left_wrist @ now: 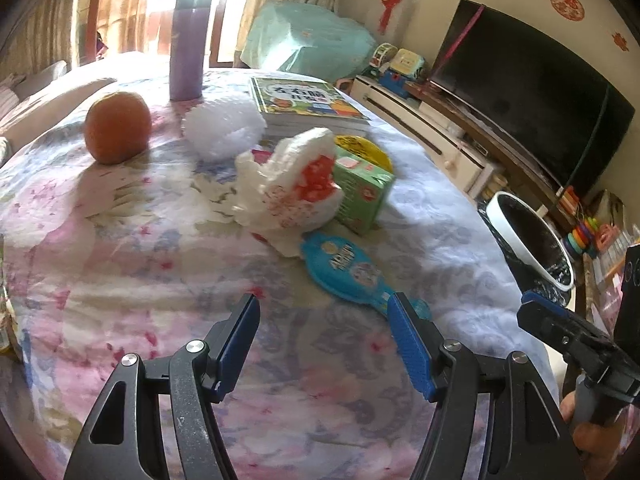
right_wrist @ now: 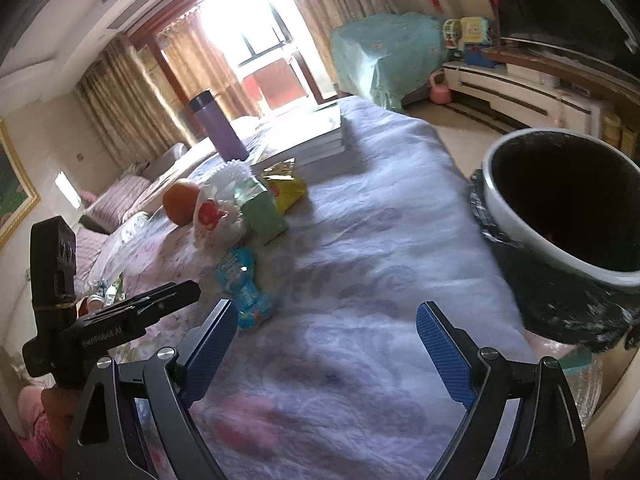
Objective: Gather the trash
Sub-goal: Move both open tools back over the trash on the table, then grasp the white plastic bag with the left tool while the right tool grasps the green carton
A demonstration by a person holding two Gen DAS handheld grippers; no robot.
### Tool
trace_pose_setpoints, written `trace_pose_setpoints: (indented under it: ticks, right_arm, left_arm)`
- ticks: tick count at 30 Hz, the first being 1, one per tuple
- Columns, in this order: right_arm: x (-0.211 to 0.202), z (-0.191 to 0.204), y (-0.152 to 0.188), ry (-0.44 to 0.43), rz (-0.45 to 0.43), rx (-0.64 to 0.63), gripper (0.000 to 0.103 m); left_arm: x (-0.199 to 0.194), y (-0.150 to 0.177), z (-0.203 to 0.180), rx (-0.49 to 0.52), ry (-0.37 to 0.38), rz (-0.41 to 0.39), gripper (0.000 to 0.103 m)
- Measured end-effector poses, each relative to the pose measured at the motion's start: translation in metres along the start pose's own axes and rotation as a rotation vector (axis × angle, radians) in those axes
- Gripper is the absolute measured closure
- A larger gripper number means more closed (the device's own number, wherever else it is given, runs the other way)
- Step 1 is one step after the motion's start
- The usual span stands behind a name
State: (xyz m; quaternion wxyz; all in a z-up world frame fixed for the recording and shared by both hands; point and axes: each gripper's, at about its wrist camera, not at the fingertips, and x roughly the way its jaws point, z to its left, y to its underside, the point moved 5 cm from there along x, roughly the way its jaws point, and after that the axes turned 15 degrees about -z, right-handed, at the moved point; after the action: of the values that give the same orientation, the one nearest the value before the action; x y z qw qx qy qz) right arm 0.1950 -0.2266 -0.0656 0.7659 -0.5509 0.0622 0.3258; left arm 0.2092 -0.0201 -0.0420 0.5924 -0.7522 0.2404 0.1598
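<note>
A blue snack wrapper lies flat on the flowered cloth just beyond my left gripper, which is open with nothing between its fingers. Behind the wrapper sit a crumpled white-and-red tissue wad, a green carton and a yellow packet. My right gripper is open and empty over bare cloth. A black-lined bin stands off the table's right edge.
An orange, a white fluffy ball, a purple flask and a stack of books stand at the far side of the table. A television and low cabinet line the right wall.
</note>
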Motion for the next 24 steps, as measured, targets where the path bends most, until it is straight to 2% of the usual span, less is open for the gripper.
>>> trace_pose_setpoints:
  ticks: [7, 13, 20, 24]
  right_arm:
    - [0.024, 0.011, -0.006, -0.025, 0.019, -0.050, 0.012]
    - [0.045, 0.021, -0.013, -0.068, 0.037, -0.076, 0.013]
    - [0.076, 0.035, -0.020, -0.117, 0.071, -0.121, 0.032]
    - [0.091, 0.039, -0.024, -0.142, 0.087, -0.129, 0.037]
  left_arm:
    - [0.009, -0.005, 0.014, -0.018, -0.031, 0.006, 0.036]
    - [0.038, -0.019, 0.026, -0.039, -0.030, 0.026, 0.035]
    - [0.066, -0.035, 0.035, -0.047, -0.007, 0.035, 0.035]
    - [0.079, -0.043, 0.040, -0.047, 0.007, 0.022, 0.033]
